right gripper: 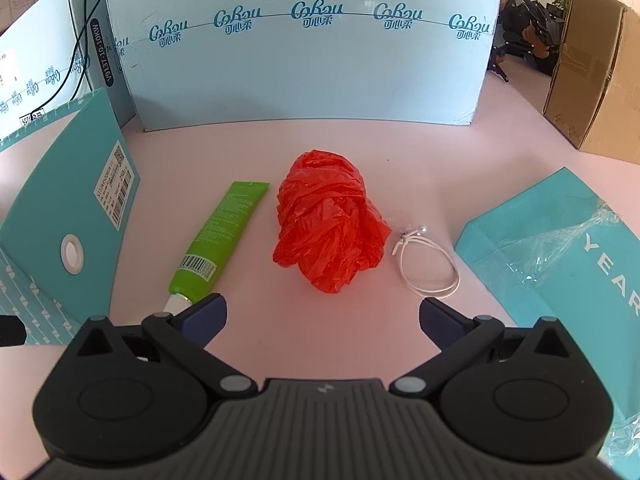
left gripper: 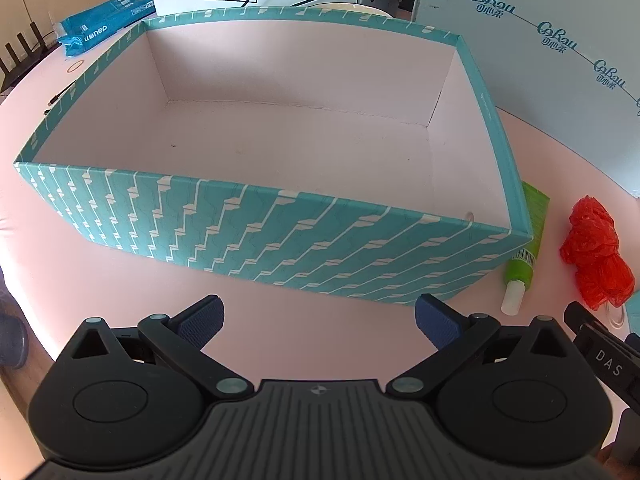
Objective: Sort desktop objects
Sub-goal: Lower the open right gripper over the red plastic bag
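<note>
The teal box (left gripper: 280, 240) is my landmark for everything here: it sits open and, as far as I can see from the left wrist view, with nothing in it. Just beside its right wall lies the green tube (right gripper: 220, 236), white cap toward me, running along that wall. Further right of the box, past the tube, is the crumpled red plastic bag (right gripper: 328, 224), and beyond that a small loop of white cord (right gripper: 430, 264). Furthest from the box on that side lies the teal lid (right gripper: 560, 248), partly under clear wrap.

My right gripper (right gripper: 323, 320) hangs low over the pink table (right gripper: 360, 144) with its jaws spread wide and nothing between them, roughly lined up with the red bag. My left gripper (left gripper: 316, 320) is likewise spread and empty, facing the near wall of the box.

I judge that sorting has not begun — all three loose items are still outside the box. The bag looks the natural first pick. It is soft and will squash, so I would drive the fingers down around its thickest part, close fully, and check that no trailing fold drags on the tube or the cord. Then lift well above the box's right wall before crossing over — a low pass could shove the box.
</note>
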A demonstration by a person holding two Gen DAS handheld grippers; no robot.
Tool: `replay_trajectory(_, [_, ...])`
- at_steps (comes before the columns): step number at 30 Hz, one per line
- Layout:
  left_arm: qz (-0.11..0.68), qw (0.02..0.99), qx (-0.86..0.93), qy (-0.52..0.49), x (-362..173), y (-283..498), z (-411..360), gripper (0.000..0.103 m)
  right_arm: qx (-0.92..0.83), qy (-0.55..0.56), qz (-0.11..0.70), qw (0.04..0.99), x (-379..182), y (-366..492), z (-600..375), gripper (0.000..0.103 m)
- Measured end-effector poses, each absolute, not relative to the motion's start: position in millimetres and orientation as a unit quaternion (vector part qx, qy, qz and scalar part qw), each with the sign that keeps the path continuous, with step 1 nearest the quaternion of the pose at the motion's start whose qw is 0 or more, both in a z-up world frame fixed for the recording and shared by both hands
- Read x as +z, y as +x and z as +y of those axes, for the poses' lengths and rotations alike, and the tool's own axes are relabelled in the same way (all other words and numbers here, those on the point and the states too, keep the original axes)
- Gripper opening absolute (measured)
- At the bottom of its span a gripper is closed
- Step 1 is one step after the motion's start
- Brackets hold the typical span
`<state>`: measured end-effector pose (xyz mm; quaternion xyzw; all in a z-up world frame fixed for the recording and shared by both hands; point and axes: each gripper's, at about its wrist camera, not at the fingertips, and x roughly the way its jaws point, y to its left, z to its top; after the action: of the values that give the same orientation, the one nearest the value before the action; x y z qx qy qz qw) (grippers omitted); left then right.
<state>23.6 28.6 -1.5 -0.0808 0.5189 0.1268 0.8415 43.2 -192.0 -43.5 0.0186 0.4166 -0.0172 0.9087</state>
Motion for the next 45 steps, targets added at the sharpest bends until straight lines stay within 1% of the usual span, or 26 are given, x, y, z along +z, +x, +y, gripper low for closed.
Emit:
replay_trajectory(7, [0.527,0.84,0.112,-0.067,-2.8,23.0,19.0,0.102,-0.026,0.019,0.417,0.908,-42.3,44.5,-197.1,0.103])
replay_trajectory(16, [0.512,0.85,0.116,-0.043,5.6,18.9,11.8,0.102,-0.011,0.016,0.41,0.912,-39.1,48.0,-188.3,0.103])
replay_trajectory(28, [0.481,0.864,0.141,0.041,19.4,13.4,-10.5,0.102,-0.031,0.035,0.412,0.91,-41.9,45.1,-207.3,0.103])
replay_trajectory(32, [0.483,0.863,0.145,0.04,18.7,14.6,-7.5,0.102,-0.03,0.046,0.413,0.909,-43.6,45.1,-208.9,0.103])
replay_trajectory(38, [0.467,0.869,0.154,0.049,24.6,15.7,-6.2,0.102,-0.024,0.04,0.409,0.911,-43.9,45.2,-204.4,0.103])
replay_trajectory(45, [0.423,0.894,0.129,0.069,40.0,15.0,-12.5,0.102,-0.034,0.047,0.409,0.911,-46.3,47.8,-207.1,0.103])
